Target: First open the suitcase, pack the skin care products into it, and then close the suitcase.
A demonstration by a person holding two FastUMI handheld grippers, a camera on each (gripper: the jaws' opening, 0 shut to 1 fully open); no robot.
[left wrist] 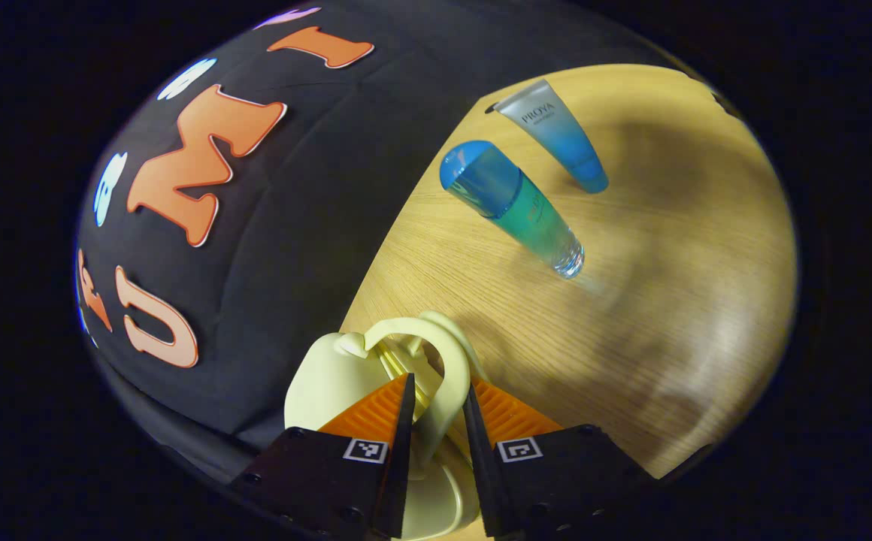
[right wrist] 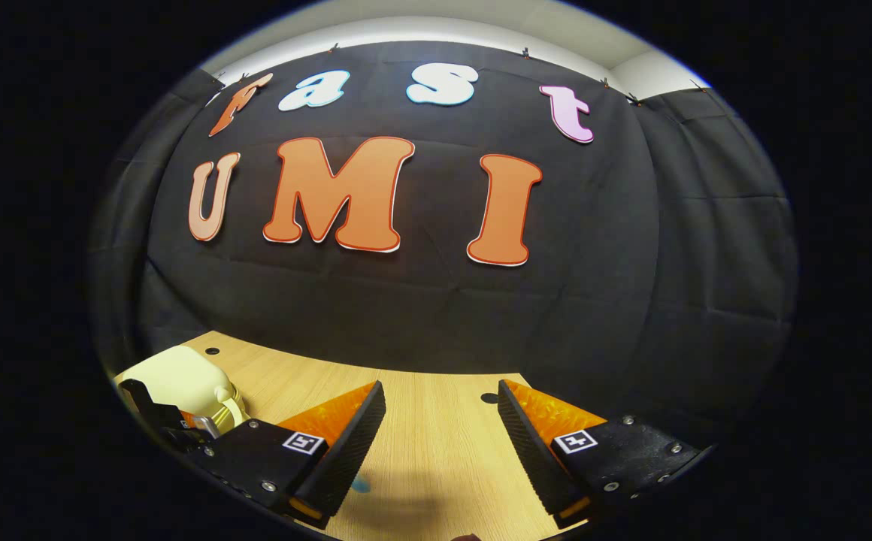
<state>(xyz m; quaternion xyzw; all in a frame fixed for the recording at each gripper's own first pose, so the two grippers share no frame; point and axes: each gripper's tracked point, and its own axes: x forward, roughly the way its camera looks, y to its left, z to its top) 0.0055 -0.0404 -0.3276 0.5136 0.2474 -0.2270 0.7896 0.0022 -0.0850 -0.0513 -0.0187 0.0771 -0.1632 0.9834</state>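
Suitcase [left wrist: 316,383], pale yellow: handle [left wrist: 447,376] clamped between left gripper [left wrist: 440,398] fingers. Bottle [left wrist: 511,207] and tube [left wrist: 556,135] on table [left wrist: 669,315] beyond. Right gripper [right wrist: 440,421]: agape, holding nothing.

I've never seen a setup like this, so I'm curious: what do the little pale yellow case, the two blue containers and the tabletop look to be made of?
The pale yellow suitcase looks like smooth moulded plastic with a soft sheen. The bottle seems clear glass or hard plastic, see-through at its base. The tube looks like soft, matte plastic with a flat crimped end. The table shows wood grain, possibly laminate.
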